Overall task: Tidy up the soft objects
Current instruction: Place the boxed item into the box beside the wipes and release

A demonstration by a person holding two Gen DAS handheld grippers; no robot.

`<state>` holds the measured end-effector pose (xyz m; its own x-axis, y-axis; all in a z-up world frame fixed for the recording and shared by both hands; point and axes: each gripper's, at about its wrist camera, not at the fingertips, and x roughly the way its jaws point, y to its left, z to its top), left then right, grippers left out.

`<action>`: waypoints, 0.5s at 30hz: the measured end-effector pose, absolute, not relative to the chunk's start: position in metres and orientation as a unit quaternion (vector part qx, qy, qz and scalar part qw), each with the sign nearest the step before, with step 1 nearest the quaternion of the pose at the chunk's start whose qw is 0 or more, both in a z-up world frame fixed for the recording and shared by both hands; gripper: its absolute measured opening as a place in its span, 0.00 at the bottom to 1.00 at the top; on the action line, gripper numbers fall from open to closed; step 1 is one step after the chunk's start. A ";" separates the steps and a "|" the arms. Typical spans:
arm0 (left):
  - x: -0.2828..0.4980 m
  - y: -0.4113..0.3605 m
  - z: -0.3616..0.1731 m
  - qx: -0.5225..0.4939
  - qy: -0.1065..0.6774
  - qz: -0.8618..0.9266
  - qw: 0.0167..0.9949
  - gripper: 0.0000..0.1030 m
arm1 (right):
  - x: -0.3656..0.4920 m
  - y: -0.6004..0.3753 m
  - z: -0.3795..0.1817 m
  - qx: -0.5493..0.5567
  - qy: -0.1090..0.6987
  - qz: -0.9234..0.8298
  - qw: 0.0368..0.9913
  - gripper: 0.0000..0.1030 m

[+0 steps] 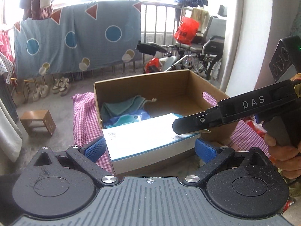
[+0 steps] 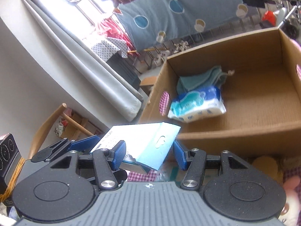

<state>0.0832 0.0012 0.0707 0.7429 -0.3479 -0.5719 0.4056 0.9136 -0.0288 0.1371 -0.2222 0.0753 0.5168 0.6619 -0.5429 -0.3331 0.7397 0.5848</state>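
A white tissue box with a blue edge (image 1: 150,141) hangs in the air just in front of an open cardboard box (image 1: 141,77). My left gripper (image 1: 149,148) is shut on it, one blue pad at each short end. My right gripper (image 2: 148,155) is shut on one end of the same tissue box (image 2: 148,145), with its pads on both sides. In the left wrist view the right gripper (image 1: 188,127) comes in from the right over that end. A teal cloth (image 2: 199,79) and a blue-and-white tissue pack (image 2: 197,103) lie inside the cardboard box (image 2: 225,52).
The cardboard box stands on a pink checked cloth (image 1: 84,116). On the floor to the left is a small wooden stool (image 1: 37,122), and a wheelchair (image 1: 207,50) stands behind. A wooden chair (image 2: 62,120) is at the left. Soft toys (image 2: 267,165) lie near the box's front right.
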 end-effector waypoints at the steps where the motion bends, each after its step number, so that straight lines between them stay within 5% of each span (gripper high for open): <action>1: 0.087 0.000 0.072 0.049 0.291 -0.204 0.934 0.98 | 0.138 -0.223 0.080 0.207 0.387 0.295 0.849 0.57; 15: 0.151 -0.020 0.039 0.048 0.324 -0.228 0.917 0.96 | 0.203 -0.243 0.075 0.221 0.388 0.288 0.847 0.56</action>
<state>0.1511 -0.0203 0.0390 0.6863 -0.3870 -0.6158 0.4495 0.8913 -0.0591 0.2029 -0.2432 0.0748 0.5335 0.6596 -0.5295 -0.3164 0.7362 0.5983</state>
